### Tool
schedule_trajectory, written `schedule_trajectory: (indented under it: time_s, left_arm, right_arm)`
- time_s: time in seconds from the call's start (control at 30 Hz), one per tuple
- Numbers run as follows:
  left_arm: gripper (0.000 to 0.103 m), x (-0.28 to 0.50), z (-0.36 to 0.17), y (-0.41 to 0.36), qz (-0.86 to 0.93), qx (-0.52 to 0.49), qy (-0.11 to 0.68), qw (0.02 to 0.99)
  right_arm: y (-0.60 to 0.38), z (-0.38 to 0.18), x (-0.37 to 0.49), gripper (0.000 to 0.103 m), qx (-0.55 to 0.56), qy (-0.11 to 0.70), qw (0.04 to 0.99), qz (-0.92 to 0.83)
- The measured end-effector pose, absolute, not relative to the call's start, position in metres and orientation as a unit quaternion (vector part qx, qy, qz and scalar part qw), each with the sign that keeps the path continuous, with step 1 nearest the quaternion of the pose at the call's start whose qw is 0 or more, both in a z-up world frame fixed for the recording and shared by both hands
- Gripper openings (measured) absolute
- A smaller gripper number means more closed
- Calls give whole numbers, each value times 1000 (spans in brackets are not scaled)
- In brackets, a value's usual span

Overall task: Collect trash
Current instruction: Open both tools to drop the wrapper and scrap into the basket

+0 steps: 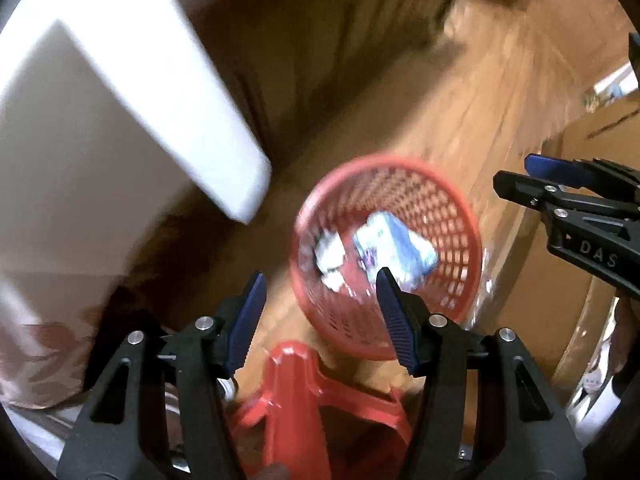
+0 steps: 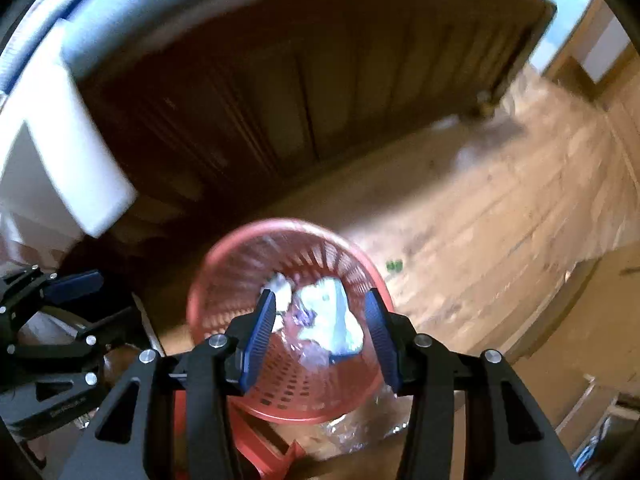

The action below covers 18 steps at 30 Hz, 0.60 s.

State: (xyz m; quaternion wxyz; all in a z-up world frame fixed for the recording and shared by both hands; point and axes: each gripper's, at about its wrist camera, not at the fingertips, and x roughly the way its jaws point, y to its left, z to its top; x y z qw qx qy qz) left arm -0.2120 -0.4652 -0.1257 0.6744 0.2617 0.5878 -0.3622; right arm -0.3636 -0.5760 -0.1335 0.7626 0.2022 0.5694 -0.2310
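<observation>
Both the left gripper (image 1: 320, 316) and the right gripper (image 2: 320, 336) hang spread wide and empty above the red mesh basket (image 1: 452, 216), which stands on the wooden floor (image 1: 492, 92) near a red stool (image 1: 296, 392). Crumpled paper and wrappers (image 1: 384, 248) lie at its bottom: light, soft, easily crushed, I'd guess. A small green scrap (image 2: 394, 266) sits right of the basket; pinch it low.

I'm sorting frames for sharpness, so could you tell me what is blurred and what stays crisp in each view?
Left wrist view: the left hand-held gripper is sharp, while the red basket, its trash and the wooden floor smear with motion. Right wrist view: the right hand-held gripper is crisp; basket, floor and dark cabinet are blurred; fisheye bends edges.
</observation>
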Motion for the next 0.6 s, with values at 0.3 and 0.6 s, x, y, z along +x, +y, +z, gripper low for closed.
schedule_trajectory:
  time_s: [0.3, 0.6]
  left_arm:
    - [59, -133, -4, -353, -311, 172, 509, 784]
    - [80, -31, 58, -155, -160, 59, 450, 877]
  right_arm:
    - [-521, 19, -299, 49, 114, 475, 853, -184]
    - [-387, 105, -186, 58, 55, 397, 915, -49]
